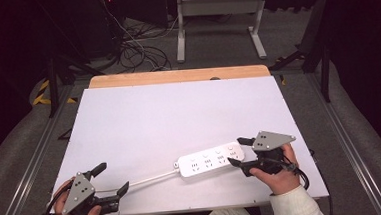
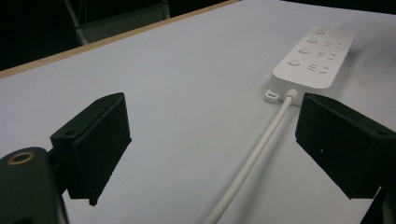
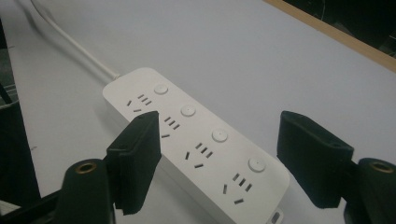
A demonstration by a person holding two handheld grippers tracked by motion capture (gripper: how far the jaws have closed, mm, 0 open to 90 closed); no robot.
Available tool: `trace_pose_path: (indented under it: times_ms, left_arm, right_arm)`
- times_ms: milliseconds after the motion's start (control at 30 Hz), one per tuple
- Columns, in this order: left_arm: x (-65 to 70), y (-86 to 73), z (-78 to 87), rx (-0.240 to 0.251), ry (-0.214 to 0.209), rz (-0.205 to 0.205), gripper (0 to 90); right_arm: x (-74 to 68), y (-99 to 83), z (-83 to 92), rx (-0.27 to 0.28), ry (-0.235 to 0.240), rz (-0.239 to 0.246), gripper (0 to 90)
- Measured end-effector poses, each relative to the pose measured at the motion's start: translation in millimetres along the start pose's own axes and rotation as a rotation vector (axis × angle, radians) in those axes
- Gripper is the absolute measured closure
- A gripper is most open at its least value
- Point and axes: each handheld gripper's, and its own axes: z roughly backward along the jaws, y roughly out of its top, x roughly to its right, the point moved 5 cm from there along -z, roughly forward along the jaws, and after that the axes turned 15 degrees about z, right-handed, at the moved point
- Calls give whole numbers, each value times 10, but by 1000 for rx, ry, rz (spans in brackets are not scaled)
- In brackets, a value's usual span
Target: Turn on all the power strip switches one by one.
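As I read the table (image 1: 144, 120) from its near edge: left tongs (image 1: 111, 178), jaws apart, straddling a smooth round white cable (image 1: 150, 179); right tongs (image 1: 235, 151), jaws apart, unclamped at the strip's end. White glossy rectangular power strip (image 1: 209, 159), four sockets, long axis running left-right, cable end leftward. Matte white tabletop, wooden far edge.

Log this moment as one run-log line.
left gripper: open over cord | right gripper: open around power strip, not gripping

The white power strip (image 1: 210, 160) and its white cable (image 1: 150, 178) lie on a white table (image 1: 179, 118) edged, seemingly, in tan wood.
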Motion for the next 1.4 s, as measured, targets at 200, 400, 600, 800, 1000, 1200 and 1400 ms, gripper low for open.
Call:
trace_pose_path:
  times_ms: [200, 400, 600, 800, 1000, 1200, 1400]
  left_arm:
    - [-3, -4, -6, -7, 1, -5, 106]
    - [-2, -1, 6, -3, 2, -2, 106]
    - [-10, 3, 11, 4, 7, 0, 106]
    - [-10, 10, 12, 14, 9, 7, 107]
    - [-10, 8, 11, 14, 7, 9, 107]
    - [-23, 17, 22, 21, 16, 6, 107]
    - [-21, 13, 17, 19, 15, 9, 108]
  right_arm:
    - [25, 82, -86, 0, 10, 2, 310]
    - [39, 131, -186, -17, 15, 18, 358]
    - [71, 138, -185, -18, 8, -9, 499]
    - [102, 171, -239, -30, 67, -69, 643]
    - [138, 162, -354, -71, 48, -68, 834]
    - [219, 96, -439, -125, 18, -67, 900]
    - [252, 35, -487, -176, 16, -76, 900]
